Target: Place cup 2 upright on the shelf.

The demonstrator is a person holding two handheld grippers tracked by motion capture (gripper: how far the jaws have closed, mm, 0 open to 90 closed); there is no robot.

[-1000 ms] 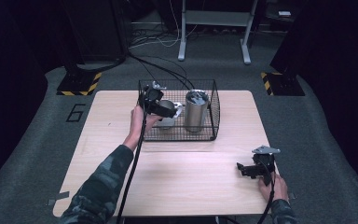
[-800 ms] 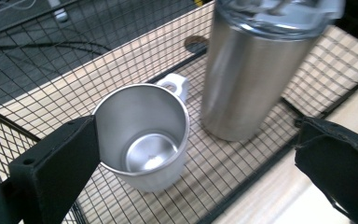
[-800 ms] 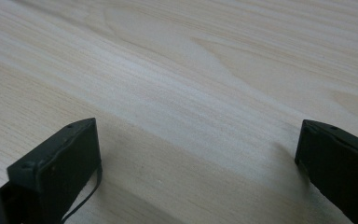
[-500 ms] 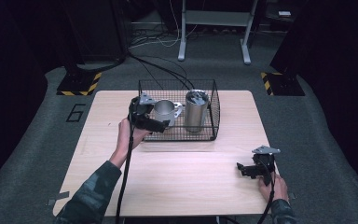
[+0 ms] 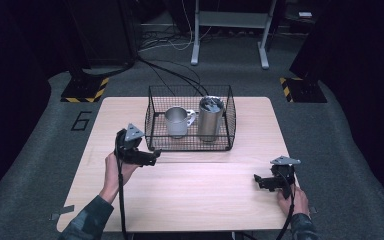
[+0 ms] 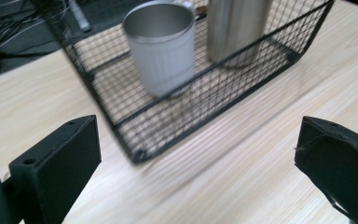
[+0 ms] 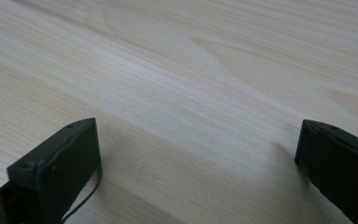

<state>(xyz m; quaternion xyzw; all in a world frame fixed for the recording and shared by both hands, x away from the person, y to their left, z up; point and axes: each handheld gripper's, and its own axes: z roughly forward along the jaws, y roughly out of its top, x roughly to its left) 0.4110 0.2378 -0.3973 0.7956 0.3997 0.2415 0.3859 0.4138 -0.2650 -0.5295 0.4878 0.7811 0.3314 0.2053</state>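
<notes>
Pale wood table [image 5: 190, 195], grain running left to right, bare over its near half. Black wire basket [image 5: 190, 145] at the far middle, open at the top, mesh walls on all four sides. Inside, at the right, tall steel canister [image 5: 210, 120], upright, with something grey and unclear in its mouth. Inside, at the left, just beside that canister, steel mug [image 5: 177, 122], upright, ribbed lower wall, handle turned toward the canister. Left gripper [image 5: 152, 161] held above the table just off the basket's near left corner, jaws spread wide with nothing between them, pointing right along the near wall; apart from the mesh, mug well beyond reach of the jaws. Right gripper [image 5: 256, 180] low over the near right part of the table, jaws likewise spread wide on bare wood, well apart from the basket.
</notes>
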